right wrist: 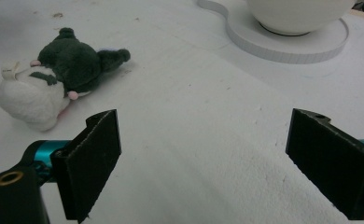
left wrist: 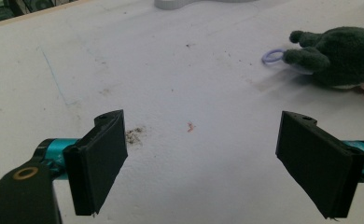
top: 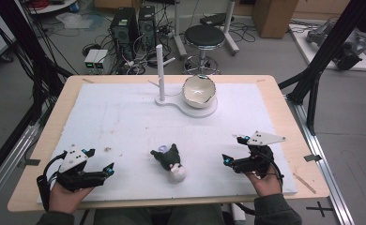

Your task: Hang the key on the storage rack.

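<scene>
Both hands at near table edge, each holding a gripper. Left gripper [top: 100, 160] resting low on white mat [top: 125, 122], jaws wide apart, nothing between them. Right gripper [top: 234, 148] same, jaws spread wide, empty. Plush toy [top: 171, 161] lying on its side on the mat between the two grippers, well apart from both; dark green body, white head toward near edge, small purple ring [left wrist: 272, 56] by its far end. White bowl [top: 199, 90] tilted on round white base [top: 209, 110] at far side, thin white post [top: 160, 70] just beside. Wooden table [top: 284, 112] under mat.
</scene>
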`<state>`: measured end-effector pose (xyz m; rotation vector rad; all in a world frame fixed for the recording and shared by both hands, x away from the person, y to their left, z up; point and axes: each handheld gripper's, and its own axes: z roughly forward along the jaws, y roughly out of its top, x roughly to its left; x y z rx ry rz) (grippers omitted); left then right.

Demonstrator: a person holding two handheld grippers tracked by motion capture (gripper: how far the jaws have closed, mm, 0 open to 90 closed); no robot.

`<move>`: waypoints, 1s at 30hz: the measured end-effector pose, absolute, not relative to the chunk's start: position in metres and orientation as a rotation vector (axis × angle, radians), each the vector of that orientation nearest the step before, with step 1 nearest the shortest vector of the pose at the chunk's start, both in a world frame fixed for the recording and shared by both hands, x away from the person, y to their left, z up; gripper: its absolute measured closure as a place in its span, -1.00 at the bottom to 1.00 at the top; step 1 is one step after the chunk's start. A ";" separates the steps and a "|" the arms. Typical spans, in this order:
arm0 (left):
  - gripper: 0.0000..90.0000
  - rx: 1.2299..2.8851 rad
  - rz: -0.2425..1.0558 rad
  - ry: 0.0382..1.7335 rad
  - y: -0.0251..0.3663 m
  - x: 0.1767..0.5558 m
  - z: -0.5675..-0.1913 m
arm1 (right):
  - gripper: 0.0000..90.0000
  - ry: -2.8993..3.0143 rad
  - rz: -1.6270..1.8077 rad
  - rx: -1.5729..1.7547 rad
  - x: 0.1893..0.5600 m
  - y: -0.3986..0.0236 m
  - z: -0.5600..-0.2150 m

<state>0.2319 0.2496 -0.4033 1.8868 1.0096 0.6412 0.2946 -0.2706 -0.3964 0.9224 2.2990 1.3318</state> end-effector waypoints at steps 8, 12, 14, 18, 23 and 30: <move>-0.63 1.882 0.639 1.010 0.249 0.232 -0.403 | -0.79 2.304 1.346 0.920 0.294 -0.270 -0.384; -0.63 1.881 0.638 1.008 0.249 0.231 -0.403 | -0.79 2.315 1.369 0.913 0.294 -0.266 -0.377; -0.63 1.881 0.640 1.008 0.249 0.231 -0.402 | -0.79 2.322 1.370 0.898 0.294 -0.262 -0.374; -0.63 1.880 0.643 1.008 0.250 0.231 -0.402 | -0.79 2.344 1.363 0.876 0.296 -0.255 -0.368; -0.63 1.882 0.642 1.004 0.250 0.231 -0.402 | -0.79 2.381 1.376 0.855 0.297 -0.245 -0.363; -0.63 1.883 0.643 1.003 0.250 0.231 -0.402 | -0.79 2.411 1.375 0.830 0.298 -0.235 -0.359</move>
